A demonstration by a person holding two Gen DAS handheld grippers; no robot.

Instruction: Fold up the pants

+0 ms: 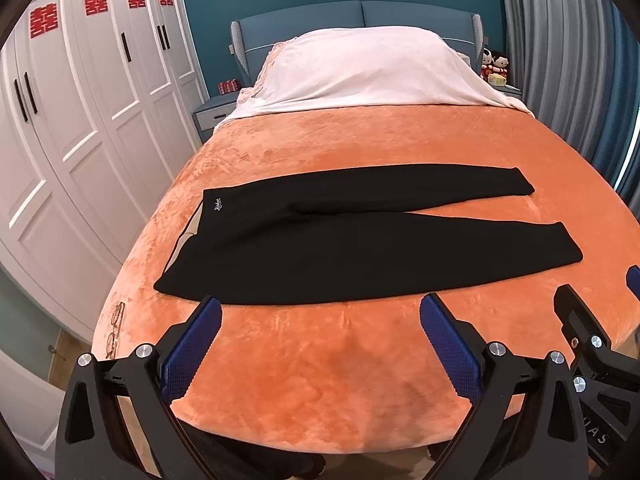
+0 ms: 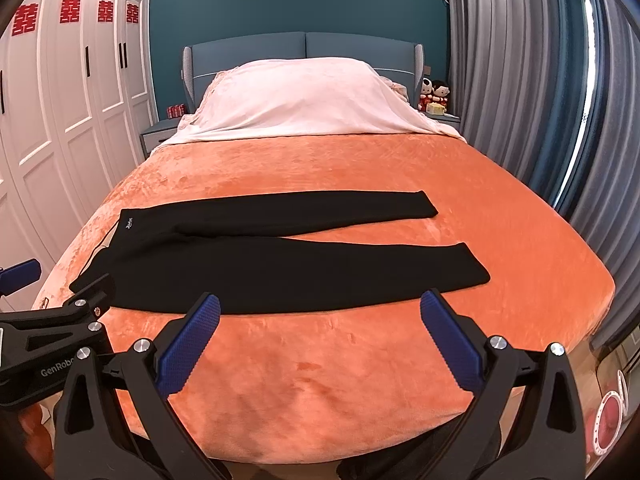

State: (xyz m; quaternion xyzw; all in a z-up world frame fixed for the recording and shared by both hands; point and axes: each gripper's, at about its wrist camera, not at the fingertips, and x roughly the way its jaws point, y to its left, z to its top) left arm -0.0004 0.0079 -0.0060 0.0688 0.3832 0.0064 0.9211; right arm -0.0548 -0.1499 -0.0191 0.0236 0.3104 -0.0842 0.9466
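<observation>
Black stretch-fabric pants [image 1: 360,240] lie flat and unfolded across the orange plush bedspread [image 1: 340,380]. Waistband sits toward 9 o'clock, the two legs run out toward 3 o'clock. A small white logo [image 1: 218,204] marks the far corner of the waistband. The legs part in a narrow V, the far leg at 12 o'clock from the near one, its cuff stopping shorter.

My left gripper [image 1: 320,314] hovers over bare bedspread at the near edge of the bed, at 6 o'clock from the pants. Its blue ribbed fingers [image 1: 188,354] are spread wide with nothing between them. The left tip is just beside the near hem of the waist end; I cannot tell if it touches.

My right gripper [image 2: 320,312] hangs in the same attitude, blue textured pads [image 2: 452,344] wide apart, gripping nothing. Its tips are close to the near edge of the near leg, the right-hand tip just below the cuff. In this view my left gripper shows at 9 o'clock, its black frame overlapping the waist corner.

Thin wire-rimmed glasses [image 1: 114,330] rest on the bedspread at 8 o'clock, near the bed's left edge and apart from the pants. A pale pink blanket-covered mound [image 1: 360,68] sits at 12 o'clock against the blue padded headboard [image 1: 360,16]. White panelled wardrobe doors [image 1: 80,100] with red paper cutouts stand at 10 o'clock, grey pleated curtains [image 2: 520,80] at 2 o'clock.
</observation>
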